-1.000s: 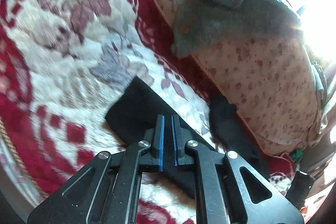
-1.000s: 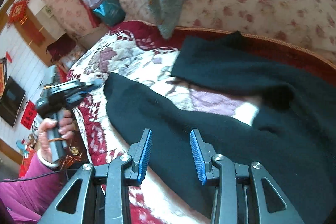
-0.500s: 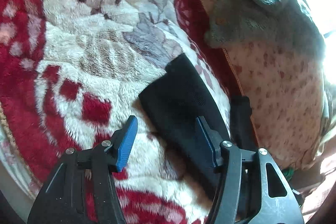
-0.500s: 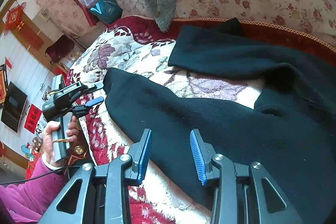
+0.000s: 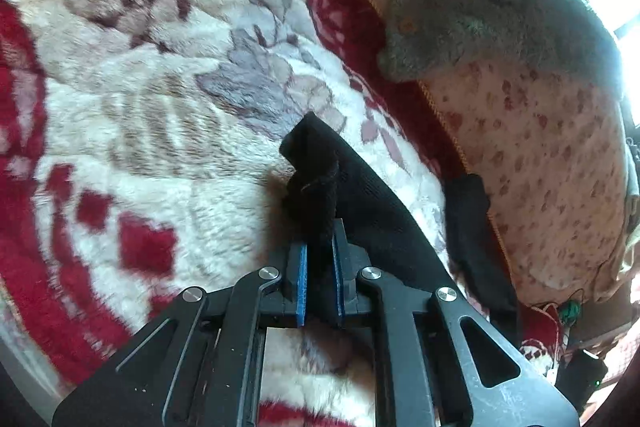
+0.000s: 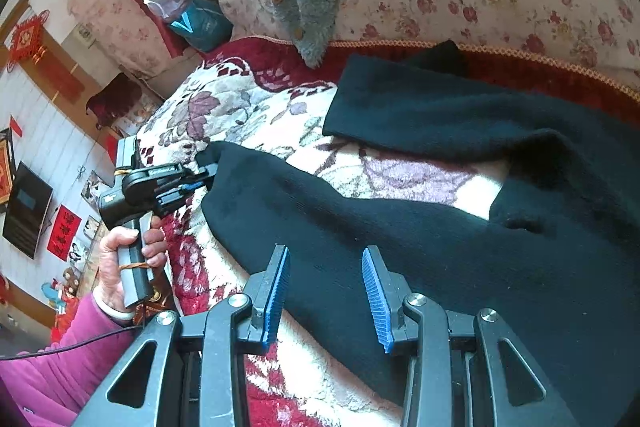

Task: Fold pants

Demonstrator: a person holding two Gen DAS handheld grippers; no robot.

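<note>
Black pants [image 6: 420, 247] cuff pinched, left gripper [image 5: 318, 267]; right view shows both legs

The left hand-held gripper [image 5: 319, 277], black with blue pads, is clamped on the bunched hem of a black knitted pair of pants [image 5: 360, 203]. The pant leg trails away to the lower right over a plush red-and-cream floral blanket [image 5: 160, 87]. Beyond the blanket's red border lies a cream flower-print quilt [image 5: 532, 147], with a fuzzy grey-green buttoned garment [image 5: 488, 7] draped on it.

Both wrist views close, angled down — perhaps sharing pants [image 5: 360, 195]
</note>
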